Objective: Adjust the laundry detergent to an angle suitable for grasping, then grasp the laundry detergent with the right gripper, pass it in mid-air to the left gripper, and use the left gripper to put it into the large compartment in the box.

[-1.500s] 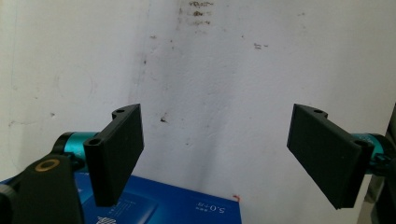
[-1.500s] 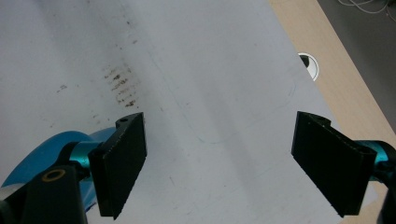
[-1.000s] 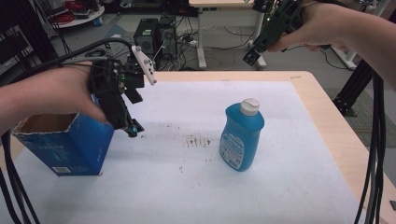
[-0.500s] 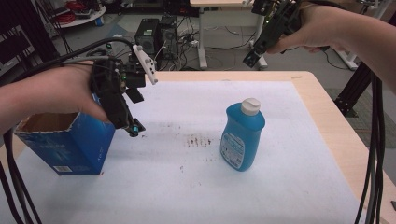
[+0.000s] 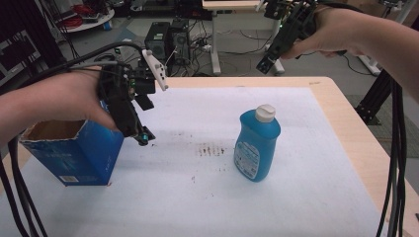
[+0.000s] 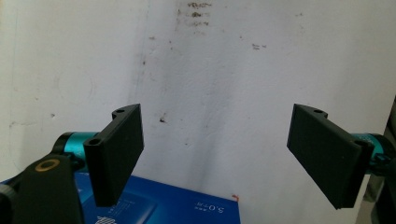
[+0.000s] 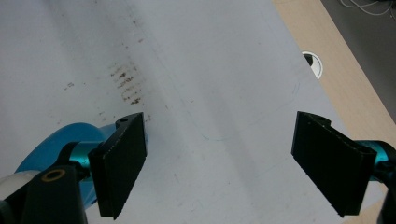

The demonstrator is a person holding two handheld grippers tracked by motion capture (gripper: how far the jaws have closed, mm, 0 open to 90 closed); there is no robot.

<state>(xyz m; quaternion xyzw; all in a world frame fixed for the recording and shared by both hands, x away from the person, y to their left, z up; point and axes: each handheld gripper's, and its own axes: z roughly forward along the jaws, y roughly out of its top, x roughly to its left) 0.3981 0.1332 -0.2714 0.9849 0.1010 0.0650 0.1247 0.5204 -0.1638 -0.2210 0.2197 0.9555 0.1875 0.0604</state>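
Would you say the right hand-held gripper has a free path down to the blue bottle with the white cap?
Probably yes. The right hand-held gripper hangs open above the table's far edge, and the blue plastic bottle with the white cap stands alone on the white sheet, with the blue cardboard box well aside.

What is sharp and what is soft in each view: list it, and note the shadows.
High view: even light, bottle and box fairly sharp, faint shadows beside them. Left gripper view: jaws crisp, stained sheet slightly soft. Right gripper view: jaws crisp, the bottle's edge blurred behind the left jaw.
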